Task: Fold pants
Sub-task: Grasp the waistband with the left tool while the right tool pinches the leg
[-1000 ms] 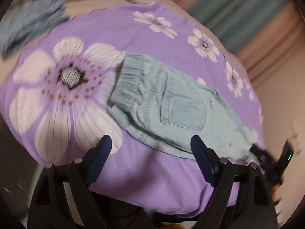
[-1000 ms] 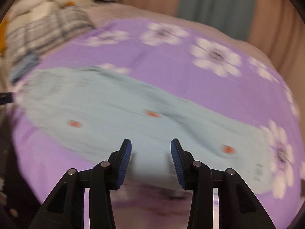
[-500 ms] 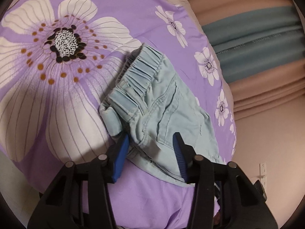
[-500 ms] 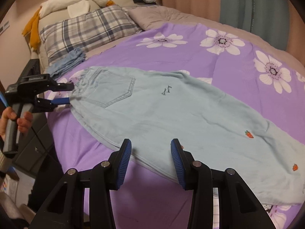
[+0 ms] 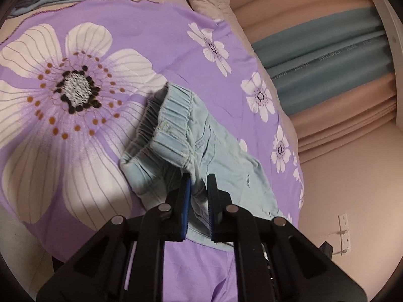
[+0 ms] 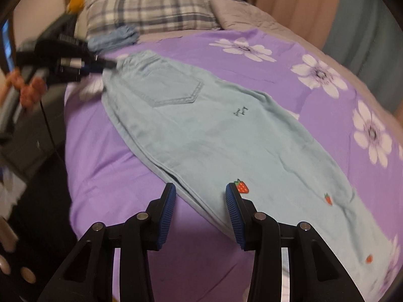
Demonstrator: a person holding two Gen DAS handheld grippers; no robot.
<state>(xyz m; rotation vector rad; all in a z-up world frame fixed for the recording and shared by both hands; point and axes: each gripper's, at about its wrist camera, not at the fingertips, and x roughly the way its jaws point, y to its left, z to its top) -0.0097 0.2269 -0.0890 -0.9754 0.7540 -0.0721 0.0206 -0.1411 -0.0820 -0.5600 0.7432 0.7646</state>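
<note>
Seen from the right wrist camera, at far left, a person's hand (image 6: 30, 89) wrapped around the handle of the left gripper (image 6: 110, 63), blurred, reaching in level from the bed's edge to the waistband corner of the pants (image 6: 214, 130). From that gripper's own camera, angled down over the bed, jaws just now closing and clamped on a bunched fold of light blue denim at the near waist corner of the pants (image 5: 191, 151), blue pads nearly together with cloth pinched between; elastic waistband lifted and gaping open just beyond the fingertips. Beneath, a purple floral bedspread (image 5: 75, 58) with one large white flower to the left of the waistband. Pants laid flat and lengthwise on the bedspread (image 6: 105, 176), back pocket facing up, legs running toward the lower right, small red strawberry patches near the hem end. Behind the waistband, a folded blue garment (image 6: 113, 39) and a plaid pillow (image 6: 151, 10) at the head of the bed. In the foreground centre, right gripper (image 6: 200, 201) tilted steeply down over the near edge of the pant leg, jaws apart, hem-side edge of the fabric lying between the blue pads without being pressed; one strawberry patch (image 6: 242, 187) just beside the right pad.
</note>
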